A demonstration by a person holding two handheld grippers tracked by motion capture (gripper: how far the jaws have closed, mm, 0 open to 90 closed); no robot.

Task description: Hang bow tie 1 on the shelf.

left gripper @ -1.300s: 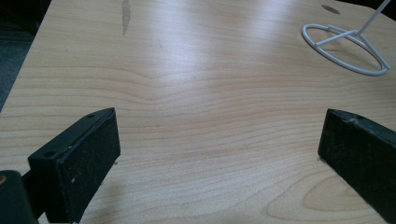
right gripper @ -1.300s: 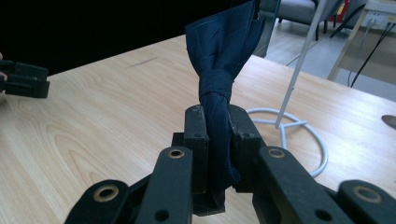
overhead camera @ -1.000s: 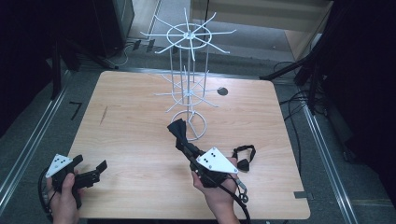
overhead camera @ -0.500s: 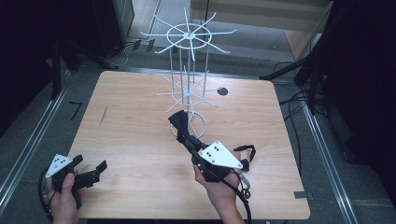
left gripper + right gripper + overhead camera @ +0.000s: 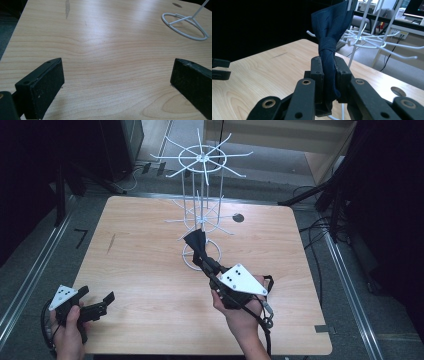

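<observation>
Wooden bench (image 5: 150,250), light grain, rounded corners; a small dark hole (image 5: 238,218) near its far edge. White wire rack (image 5: 201,195) stands at mid-bench toward the far edge: ring base (image 5: 184,26) on the wood, upright post, two tiers of radiating hooks. Right gripper (image 5: 202,255) in the person's right hand, over the near-right part of the bench, pointing up and away toward the rack; grey three-cornered plate on top, cable trailing toward the near edge. Its jaws are clamped on a dark navy bow tie (image 5: 329,37), pinching it at the knot; one fanned wing stands above the pads, cloth bunched below them. The tie is held clear of the bench, just in front of the rack's lower tier and above the ring base. A black strap loop shows at the right side of this hand. Left gripper (image 5: 95,301) sits at the near-left corner, low over the wood, jaws spread wide, bare bench between the pads (image 5: 47,82).
</observation>
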